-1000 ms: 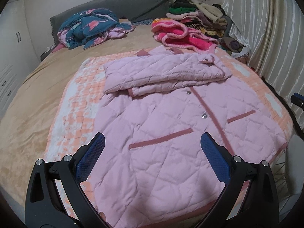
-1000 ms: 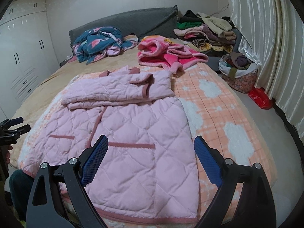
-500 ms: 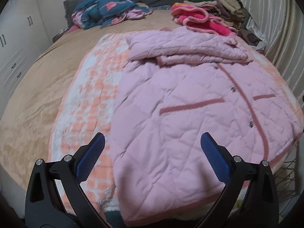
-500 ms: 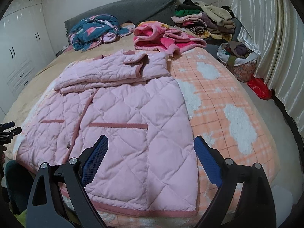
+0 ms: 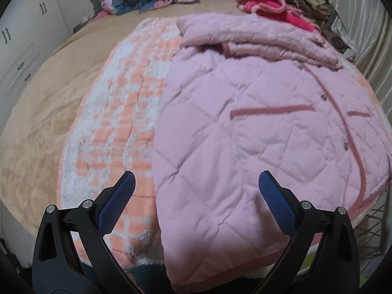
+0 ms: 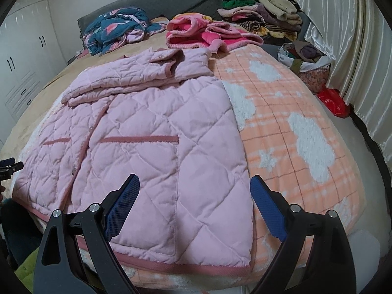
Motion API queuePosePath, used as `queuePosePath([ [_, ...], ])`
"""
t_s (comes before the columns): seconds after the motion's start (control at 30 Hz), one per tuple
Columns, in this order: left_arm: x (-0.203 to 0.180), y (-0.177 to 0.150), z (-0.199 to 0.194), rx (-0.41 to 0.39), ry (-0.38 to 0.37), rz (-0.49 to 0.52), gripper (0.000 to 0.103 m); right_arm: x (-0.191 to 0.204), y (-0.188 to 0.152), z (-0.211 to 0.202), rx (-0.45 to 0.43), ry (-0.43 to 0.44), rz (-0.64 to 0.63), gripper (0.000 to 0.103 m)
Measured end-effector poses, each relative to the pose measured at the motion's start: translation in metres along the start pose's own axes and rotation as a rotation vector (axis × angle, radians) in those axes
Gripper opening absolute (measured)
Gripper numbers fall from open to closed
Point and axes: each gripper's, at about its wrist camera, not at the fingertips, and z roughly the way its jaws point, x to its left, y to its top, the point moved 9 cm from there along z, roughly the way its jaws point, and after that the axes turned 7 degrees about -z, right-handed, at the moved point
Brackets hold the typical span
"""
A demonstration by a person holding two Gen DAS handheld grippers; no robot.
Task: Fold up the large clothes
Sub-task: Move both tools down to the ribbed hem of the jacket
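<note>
Bedroom with white wardrobes (image 6: 22, 68) at nine o'clock and pale curtains (image 6: 348, 56) at three. On the bed (image 5: 44, 112) an orange-and-white blanket (image 6: 294, 132) carries the pink quilted jacket (image 6: 156, 152), front up, sleeves folded across its chest, hem at the near bed edge. Left tongs (image 5: 196, 193) gape wide over the jacket's lower left corner, holding nothing; right tongs (image 6: 194, 196) spread wide over its lower right corner, likewise empty. Piled clothes (image 6: 259, 17) sit at twelve o'clock. No readable writing shows.
</note>
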Motion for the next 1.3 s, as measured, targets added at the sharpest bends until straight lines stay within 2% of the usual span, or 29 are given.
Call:
queuePosePath([
  [0.1, 0.002, -0.009, 0.009, 0.041, -0.01, -0.009, 0.095, -0.007, -0.009, 0.006, 0.022, -0.006, 0.013, 0.091],
  [0.27, 0.003, -0.013, 0.01, 0.057, -0.025, -0.016, 0.095, -0.015, -0.027, 0.013, 0.059, -0.009, 0.029, 0.091],
  [0.43, -0.001, -0.023, 0.015, 0.105, -0.034, -0.01, 0.095, -0.016, -0.041, 0.017, 0.088, 0.022, 0.036, 0.091],
  [0.53, 0.001, -0.032, 0.021, 0.151, 0.0, -0.009, 0.095, -0.02, -0.052, 0.023, 0.122, 0.025, 0.046, 0.091],
  [0.67, 0.003, -0.036, 0.025, 0.179, 0.032, -0.009, 0.095, -0.024, -0.071, 0.034, 0.177, 0.072, 0.094, 0.091],
  [0.83, 0.004, -0.04, 0.034, 0.227, 0.03, -0.018, 0.095, -0.026, -0.088, 0.036, 0.178, 0.15, 0.176, 0.091],
  [0.9, 0.003, -0.04, 0.035, 0.228, 0.039, -0.007, 0.095, -0.023, -0.092, 0.034, 0.172, 0.163, 0.177, 0.078],
  [0.93, 0.003, -0.039, 0.036, 0.226, 0.042, -0.005, 0.095, -0.017, -0.091, 0.03, 0.164, 0.194, 0.166, 0.058],
  [1.03, 0.0, -0.04, 0.037, 0.225, 0.038, -0.009, 0.095, -0.006, -0.082, 0.017, 0.136, 0.233, 0.136, 0.023],
  [1.07, -0.001, -0.04, 0.037, 0.226, 0.027, -0.014, 0.094, -0.005, -0.076, 0.011, 0.115, 0.248, 0.137, 0.018],
  [1.13, -0.005, -0.039, 0.038, 0.223, 0.001, -0.025, 0.094, -0.001, -0.058, -0.006, 0.053, 0.271, 0.132, 0.015],
  [1.2, -0.01, -0.039, 0.037, 0.217, -0.026, -0.03, 0.094, 0.004, -0.034, -0.025, -0.021, 0.29, 0.122, 0.015],
  [1.3, -0.016, -0.039, 0.035, 0.208, -0.034, -0.015, 0.088, 0.008, 0.002, -0.045, -0.11, 0.317, 0.123, 0.015],
])
